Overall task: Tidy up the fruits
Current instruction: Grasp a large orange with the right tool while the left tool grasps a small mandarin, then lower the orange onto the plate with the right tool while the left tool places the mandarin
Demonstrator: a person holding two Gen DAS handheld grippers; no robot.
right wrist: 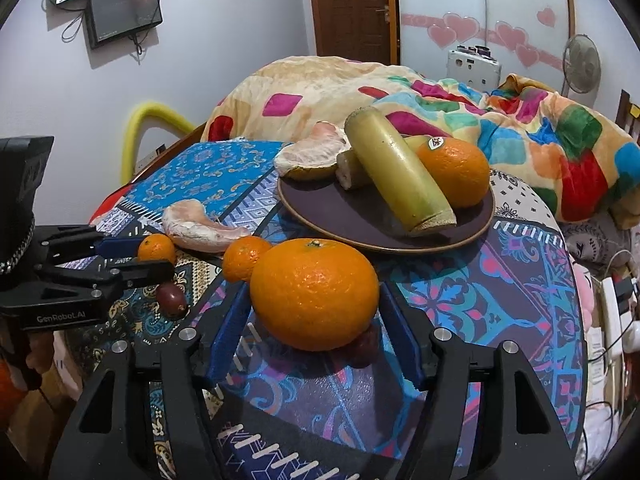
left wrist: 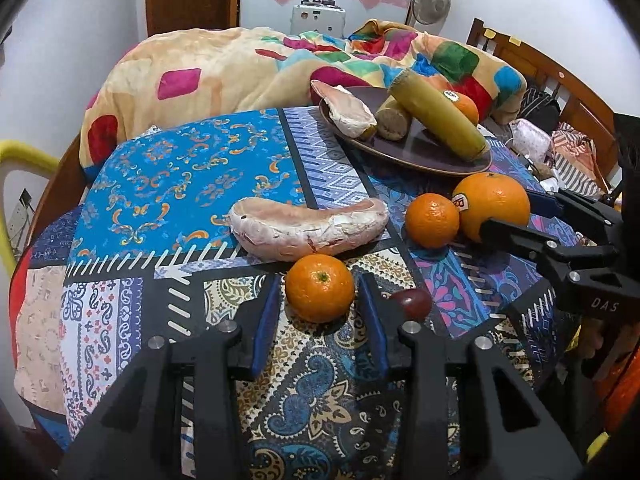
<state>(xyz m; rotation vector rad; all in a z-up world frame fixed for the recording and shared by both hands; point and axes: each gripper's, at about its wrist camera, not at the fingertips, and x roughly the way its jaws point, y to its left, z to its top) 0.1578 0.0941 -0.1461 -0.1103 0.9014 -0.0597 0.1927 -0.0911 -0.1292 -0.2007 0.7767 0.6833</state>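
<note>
My left gripper (left wrist: 318, 300) is open around a small mandarin (left wrist: 320, 288) on the patterned cloth; the blue pads stand apart from it. My right gripper (right wrist: 316, 312) is open around a large orange (right wrist: 315, 294), with gaps on both sides. A second small mandarin (left wrist: 432, 221) touches the large orange (left wrist: 491, 204). A peeled pomelo segment (left wrist: 308, 227) lies behind the left mandarin. A dark plate (right wrist: 360, 224) holds a pomelo piece (right wrist: 312, 156), sugarcane pieces (right wrist: 396, 176) and an orange (right wrist: 456, 172).
A dark red grape-like fruit (left wrist: 412, 302) lies right of my left gripper, and another (right wrist: 362, 346) is under the large orange's near side. A colourful blanket (left wrist: 224, 68) is piled behind the table. Cables and clutter (right wrist: 616, 312) lie off the right edge.
</note>
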